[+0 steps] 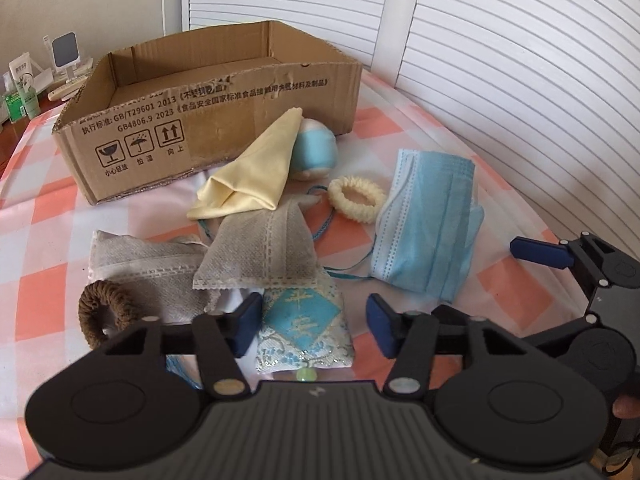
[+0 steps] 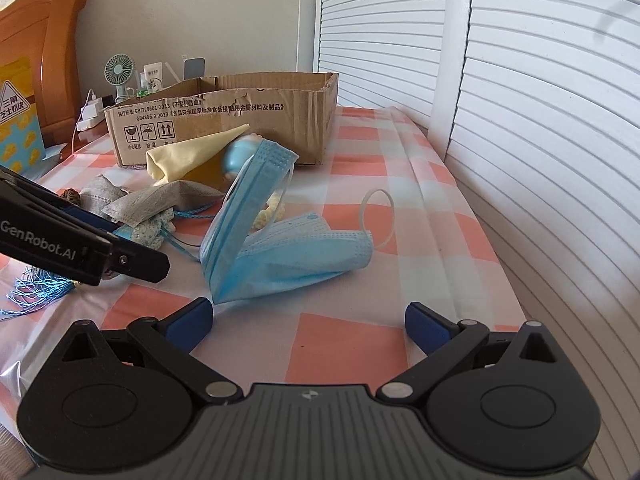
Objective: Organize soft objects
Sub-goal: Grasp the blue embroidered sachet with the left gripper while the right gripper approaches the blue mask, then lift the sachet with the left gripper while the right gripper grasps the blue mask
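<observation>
My left gripper (image 1: 314, 330) is open, its jaws on either side of a blue embroidered sachet (image 1: 302, 328) on the checked cloth. Beyond it lie grey fabric pouches (image 1: 260, 248), a brown hair tie (image 1: 102, 314), a yellow cloth (image 1: 252, 176), a blue plush ball (image 1: 316, 148), a cream scrunchie (image 1: 356, 198) and a blue face mask (image 1: 430, 224). An open cardboard box (image 1: 208, 100) stands behind them. My right gripper (image 2: 308, 322) is open and empty just in front of the folded face mask (image 2: 280, 240). The box (image 2: 224, 116) shows further back.
The left gripper's body (image 2: 80, 240) crosses the left of the right wrist view, above blue tassel threads (image 2: 32, 292). White slatted doors (image 2: 540, 140) run along the right edge of the table. A fan (image 2: 119, 74) and bottles (image 1: 24, 92) stand behind the box.
</observation>
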`<state>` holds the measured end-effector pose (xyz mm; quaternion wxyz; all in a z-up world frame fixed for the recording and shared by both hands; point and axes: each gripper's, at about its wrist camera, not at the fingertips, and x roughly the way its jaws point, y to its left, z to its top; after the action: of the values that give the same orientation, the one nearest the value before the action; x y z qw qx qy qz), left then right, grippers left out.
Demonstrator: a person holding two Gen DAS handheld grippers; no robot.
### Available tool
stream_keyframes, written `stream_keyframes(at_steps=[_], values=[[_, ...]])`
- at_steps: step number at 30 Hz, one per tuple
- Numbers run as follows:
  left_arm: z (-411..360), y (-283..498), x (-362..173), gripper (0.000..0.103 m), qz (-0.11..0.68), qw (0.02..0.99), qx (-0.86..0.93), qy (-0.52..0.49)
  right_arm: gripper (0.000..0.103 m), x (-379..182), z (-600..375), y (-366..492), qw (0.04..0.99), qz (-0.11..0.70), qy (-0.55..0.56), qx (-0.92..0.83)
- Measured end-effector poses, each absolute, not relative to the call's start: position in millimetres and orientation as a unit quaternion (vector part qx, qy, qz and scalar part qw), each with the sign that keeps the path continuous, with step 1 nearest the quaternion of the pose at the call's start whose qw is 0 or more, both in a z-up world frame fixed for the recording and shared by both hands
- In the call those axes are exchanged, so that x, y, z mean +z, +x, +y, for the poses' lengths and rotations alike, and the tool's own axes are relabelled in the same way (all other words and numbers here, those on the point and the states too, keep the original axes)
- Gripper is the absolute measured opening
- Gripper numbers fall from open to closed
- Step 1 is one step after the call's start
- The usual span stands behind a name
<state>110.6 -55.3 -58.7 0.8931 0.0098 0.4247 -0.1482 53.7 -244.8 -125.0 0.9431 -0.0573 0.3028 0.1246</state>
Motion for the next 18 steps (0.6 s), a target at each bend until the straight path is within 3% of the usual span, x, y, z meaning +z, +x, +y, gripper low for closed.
stream_keyframes(at_steps=[2,6,18], values=[[-56.2,110.9,-58.6,0.037,0.423,0.894,-0.15,0.013,0.103,-125.0,-244.8,53.8,0.943,0.303,-0.057,0.124],[-54.0,107.9,-54.0,0.031,0.42,0.892,-0.164,0.016,0.103,-124.8,-244.7,53.2,0.943,0.303,-0.057,0.123],[-39.5,75.7,-27.2,0.031,0.397,0.896,-0.196,0.041,0.103,-118.0,-230.1,49.7,0.931,0.324,-0.064,0.158]])
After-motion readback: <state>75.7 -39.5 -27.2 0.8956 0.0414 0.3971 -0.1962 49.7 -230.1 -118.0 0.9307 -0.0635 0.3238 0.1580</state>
